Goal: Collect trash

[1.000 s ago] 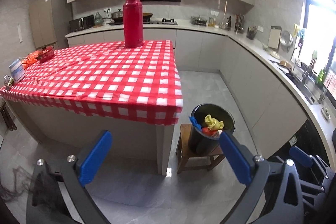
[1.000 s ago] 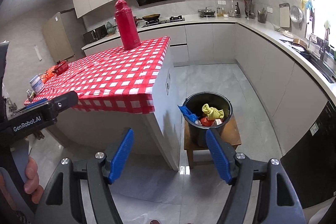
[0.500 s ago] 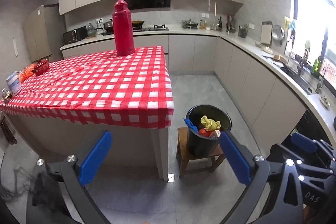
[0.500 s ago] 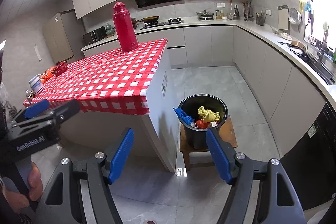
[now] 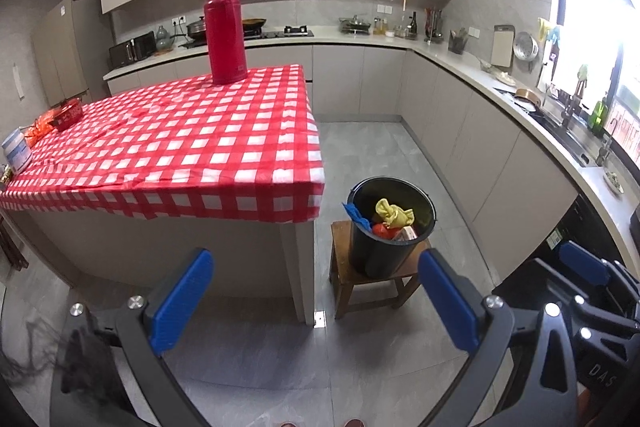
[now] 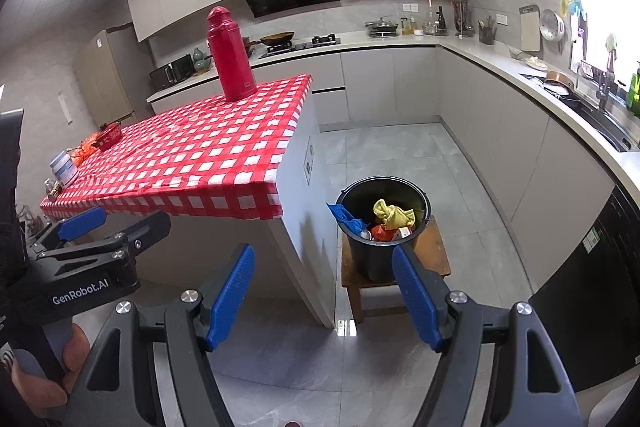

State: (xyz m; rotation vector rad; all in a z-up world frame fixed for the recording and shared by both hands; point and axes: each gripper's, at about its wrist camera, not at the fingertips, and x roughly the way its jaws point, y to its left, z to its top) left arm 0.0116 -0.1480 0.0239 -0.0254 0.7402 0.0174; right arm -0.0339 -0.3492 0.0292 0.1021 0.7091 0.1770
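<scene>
1. Standing on a small wooden stool [image 5: 352, 277] beside the corner of the island, the black trash bucket [image 5: 390, 227] was in view of both cameras.
2. The bucket held the collected trash: a crumpled yellow cloth [image 6: 393, 214], red scraps, and a blue rag [image 6: 347, 215] draped over its left rim.
3. The left gripper [image 5: 316, 301] hung over the grey floor tiles with its blue pads spread apart and nothing between them.
4. The right gripper [image 6: 323, 293] was likewise released, its jaws empty, angled down toward the bucket.
5. The red-and-white checked tablecloth [image 5: 180, 143] covered the island, with a tall red thermos [image 5: 224, 31] upright near its far edge.
6. A small white jar [image 6: 64, 169] and a red dish [image 6: 108, 137] sat at the cloth's left end.
</scene>
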